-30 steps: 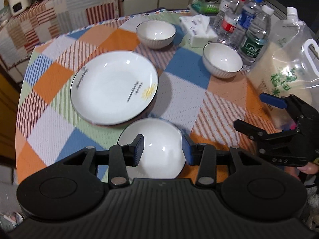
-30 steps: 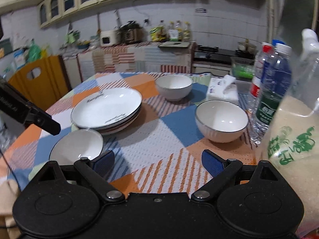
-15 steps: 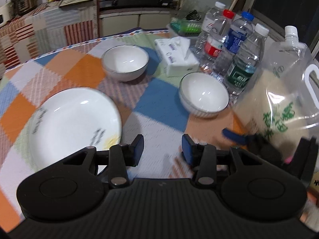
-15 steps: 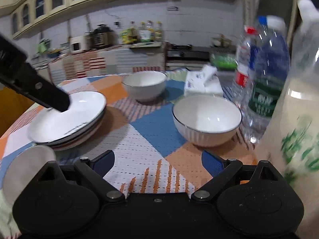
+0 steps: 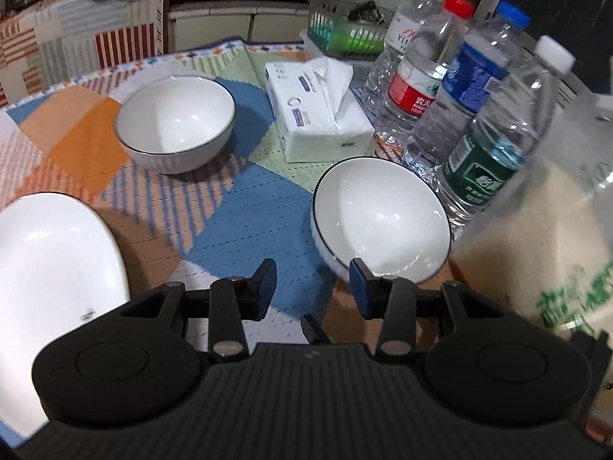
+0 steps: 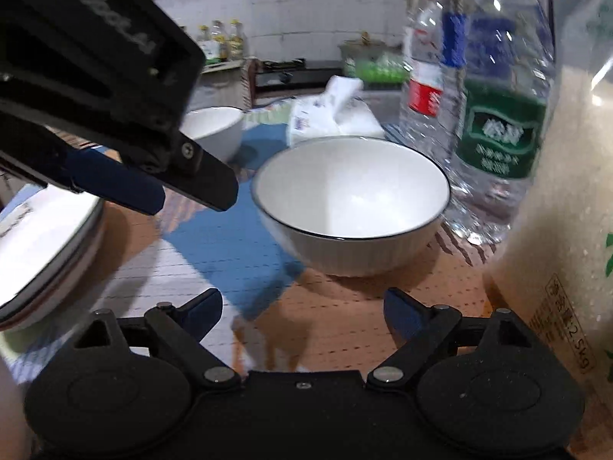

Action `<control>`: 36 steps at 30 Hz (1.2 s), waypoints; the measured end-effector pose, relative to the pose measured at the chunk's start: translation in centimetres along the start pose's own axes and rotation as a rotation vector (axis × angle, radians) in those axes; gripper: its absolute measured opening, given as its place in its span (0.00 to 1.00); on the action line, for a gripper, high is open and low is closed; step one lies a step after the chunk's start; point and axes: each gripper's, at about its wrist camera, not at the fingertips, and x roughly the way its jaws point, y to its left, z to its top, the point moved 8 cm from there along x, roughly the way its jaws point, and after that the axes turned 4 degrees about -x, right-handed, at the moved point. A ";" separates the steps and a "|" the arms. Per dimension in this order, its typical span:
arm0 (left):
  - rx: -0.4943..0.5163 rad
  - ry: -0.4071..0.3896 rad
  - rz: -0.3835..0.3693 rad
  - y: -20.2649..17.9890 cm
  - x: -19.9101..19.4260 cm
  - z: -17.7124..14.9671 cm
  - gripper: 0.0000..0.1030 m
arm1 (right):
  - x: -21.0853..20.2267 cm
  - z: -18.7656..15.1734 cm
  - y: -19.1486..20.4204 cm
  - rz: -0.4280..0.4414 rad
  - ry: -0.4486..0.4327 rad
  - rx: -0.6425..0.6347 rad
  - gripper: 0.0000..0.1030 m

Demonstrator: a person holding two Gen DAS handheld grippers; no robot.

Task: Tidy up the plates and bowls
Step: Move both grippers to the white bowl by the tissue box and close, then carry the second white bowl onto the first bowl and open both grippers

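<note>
Now both empty, open hand-held grippers, left (image 5: 312,287) and right (image 6: 302,306), approach the near bowl (image 6: 350,203); next, grip its rim.

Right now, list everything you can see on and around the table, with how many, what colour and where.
bowls: two, white with dark rims; one beside the bottles, one farther back left.
plates: white, stacked at the left edge; count unclear.
tissue pack: one, white, behind the near bowl.
water bottles: four, clear, with green, blue, red and white labels; right side.
rice bag: one, clear with green print, far right.
basket: one, green, behind the bottles.
tablecloth: one, orange, blue, white and green checks.
left gripper: black, blue pads, open.
right gripper: same, open.
</note>
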 end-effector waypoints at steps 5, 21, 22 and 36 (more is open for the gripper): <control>0.015 0.024 0.001 -0.5 2.3 0.5 0.45 | 0.8 0.5 -0.8 -0.029 0.001 0.022 0.91; -0.127 0.162 -0.083 0.8 4.3 0.7 0.14 | 2.1 1.8 -1.3 -0.062 -0.004 -0.044 0.92; -0.136 0.167 -0.088 1.0 4.0 0.5 0.14 | 2.0 1.8 -1.2 -0.055 0.000 -0.055 0.92; -0.060 0.111 -0.101 1.9 -7.4 0.7 0.16 | -6.4 4.2 1.9 0.131 -0.102 -0.156 0.94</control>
